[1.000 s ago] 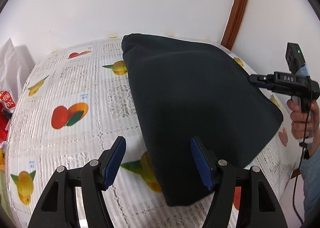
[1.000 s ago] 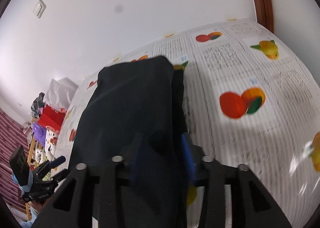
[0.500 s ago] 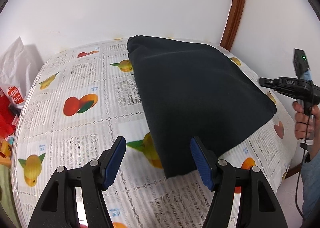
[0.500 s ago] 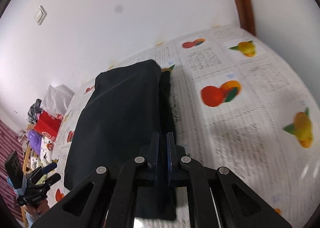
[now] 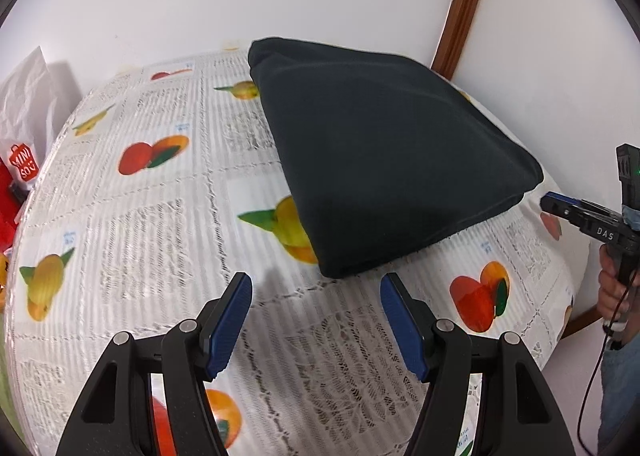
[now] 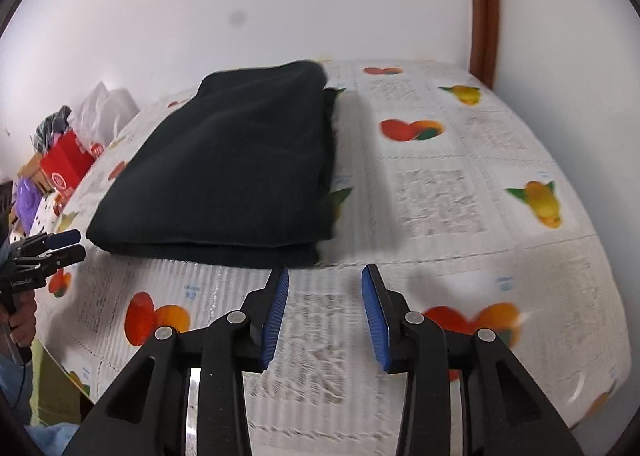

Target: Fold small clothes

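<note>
A dark folded garment (image 5: 384,159) lies flat on the table with the fruit-print cloth (image 5: 160,215); it also shows in the right wrist view (image 6: 236,171). My left gripper (image 5: 316,292) is open and empty, a short way back from the garment's near corner. It shows small at the left edge of the right wrist view (image 6: 60,244). My right gripper (image 6: 325,284) is open and empty, just behind the garment's near edge. It appears at the right edge of the left wrist view (image 5: 560,201).
A white wall and a brown door frame (image 5: 460,3) stand behind the table. A red box (image 6: 66,163), bags and clutter sit beyond the table's left side. The table edge (image 6: 560,416) drops off near me.
Both grippers have pulled back from the garment. The right gripper, shut on the garment's edge before, has let go and opened. The garment now lies folded and flat.
</note>
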Demonstrator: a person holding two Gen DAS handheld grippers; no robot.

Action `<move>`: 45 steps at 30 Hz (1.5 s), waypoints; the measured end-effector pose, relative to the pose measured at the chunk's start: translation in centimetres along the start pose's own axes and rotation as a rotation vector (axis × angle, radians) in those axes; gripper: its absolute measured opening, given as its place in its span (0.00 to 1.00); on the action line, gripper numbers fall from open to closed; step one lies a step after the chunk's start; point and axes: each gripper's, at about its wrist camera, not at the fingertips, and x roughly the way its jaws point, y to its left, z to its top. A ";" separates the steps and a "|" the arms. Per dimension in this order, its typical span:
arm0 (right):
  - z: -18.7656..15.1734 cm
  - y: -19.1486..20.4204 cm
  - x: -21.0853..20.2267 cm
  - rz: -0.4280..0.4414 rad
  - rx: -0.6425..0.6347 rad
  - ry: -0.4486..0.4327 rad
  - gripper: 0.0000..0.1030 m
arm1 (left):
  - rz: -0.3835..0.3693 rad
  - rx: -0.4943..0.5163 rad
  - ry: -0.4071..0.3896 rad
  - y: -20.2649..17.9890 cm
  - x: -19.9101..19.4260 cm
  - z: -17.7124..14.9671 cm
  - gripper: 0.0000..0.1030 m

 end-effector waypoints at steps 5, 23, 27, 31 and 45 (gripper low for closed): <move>0.6 0.7 2.8 0.048 0.080 -0.020 0.37 | -0.002 -0.013 -0.003 -0.6 1.5 0.3 0.50; 5.7 0.8 8.6 0.038 0.124 -0.066 0.10 | 0.046 -0.055 -0.031 0.8 5.4 4.6 0.15; 5.7 0.8 8.9 0.033 0.111 -0.071 0.11 | 0.055 -0.052 -0.029 0.8 5.4 4.5 0.17; 5.5 0.9 8.8 0.029 0.109 -0.069 0.12 | 0.065 -0.034 -0.024 0.3 5.0 4.1 0.17; 5.2 0.6 8.7 0.021 0.126 -0.068 0.16 | 0.065 -0.037 -0.033 -0.1 3.4 3.5 0.18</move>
